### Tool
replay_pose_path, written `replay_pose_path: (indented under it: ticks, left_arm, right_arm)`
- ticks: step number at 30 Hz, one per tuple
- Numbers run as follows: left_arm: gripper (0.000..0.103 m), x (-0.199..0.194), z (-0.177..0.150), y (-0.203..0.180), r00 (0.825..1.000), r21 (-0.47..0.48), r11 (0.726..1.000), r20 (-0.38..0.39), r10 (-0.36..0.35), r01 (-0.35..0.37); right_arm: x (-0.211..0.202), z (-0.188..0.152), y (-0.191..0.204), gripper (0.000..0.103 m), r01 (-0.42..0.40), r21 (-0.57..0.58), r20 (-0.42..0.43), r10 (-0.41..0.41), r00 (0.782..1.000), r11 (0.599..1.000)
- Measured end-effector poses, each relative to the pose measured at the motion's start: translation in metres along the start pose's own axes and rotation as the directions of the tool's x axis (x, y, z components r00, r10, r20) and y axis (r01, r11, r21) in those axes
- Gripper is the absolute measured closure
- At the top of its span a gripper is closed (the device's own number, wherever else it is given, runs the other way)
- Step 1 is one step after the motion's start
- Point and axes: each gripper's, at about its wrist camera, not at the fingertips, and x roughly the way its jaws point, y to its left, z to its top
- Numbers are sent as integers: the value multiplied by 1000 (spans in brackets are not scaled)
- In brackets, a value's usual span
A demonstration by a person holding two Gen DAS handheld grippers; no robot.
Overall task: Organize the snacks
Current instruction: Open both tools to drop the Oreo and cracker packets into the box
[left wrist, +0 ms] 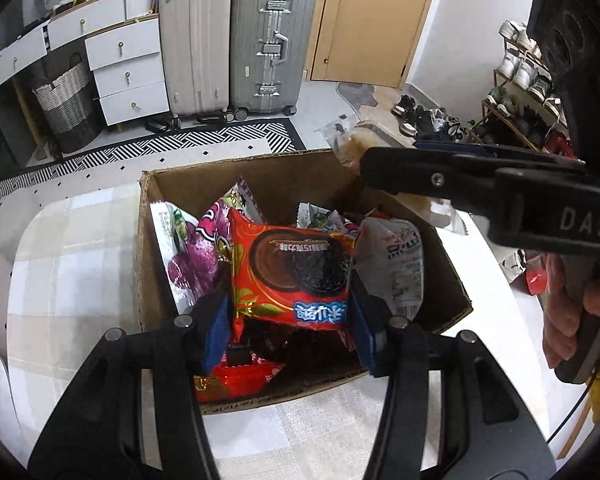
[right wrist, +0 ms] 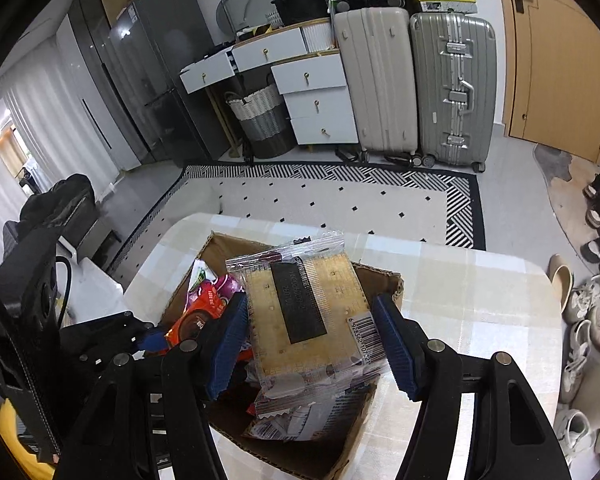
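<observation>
Both pairs of fingers are closed on packets above the cardboard box (left wrist: 448, 280): the left gripper (left wrist: 290, 320) pinches the red cookie packet (left wrist: 292, 272) by its side edges, the right gripper (right wrist: 312, 340) clamps the clear cracker packet (right wrist: 304, 312) the same way. Each hangs over the box's open top, likely so it can drop in among the snacks already inside. Gripping by the edges probably spares the contents from crushing.

Bright, even daylight; sharp centre, fisheye-warped dark edges.
</observation>
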Motion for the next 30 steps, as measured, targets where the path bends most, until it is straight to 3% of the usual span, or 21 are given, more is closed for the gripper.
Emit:
replay_pose_path:
  ticks: [1,6,16,30]
  left_arm:
    - [42,1,-3,1,1000,-8,1000,0,0,0]
    - [24,-3,-6,11,1000,-23,1000,31,-2,2]
    - [24,-16,-6,30,999,-36,999,51,18,-17]
    - [24,-71,-49,42,997,-54,998,65,43,-39]
  right_arm:
    - [1,-1,0,38,2,-1,-3,-2,1000,1000]
    - [10,2,2,38,3,3,-31,-3,1000,1000]
    - [27,3,8,38,11,4,-67,-11,998,1000]
    - [10,1,15,38,30,17,-57,-29,998,999]
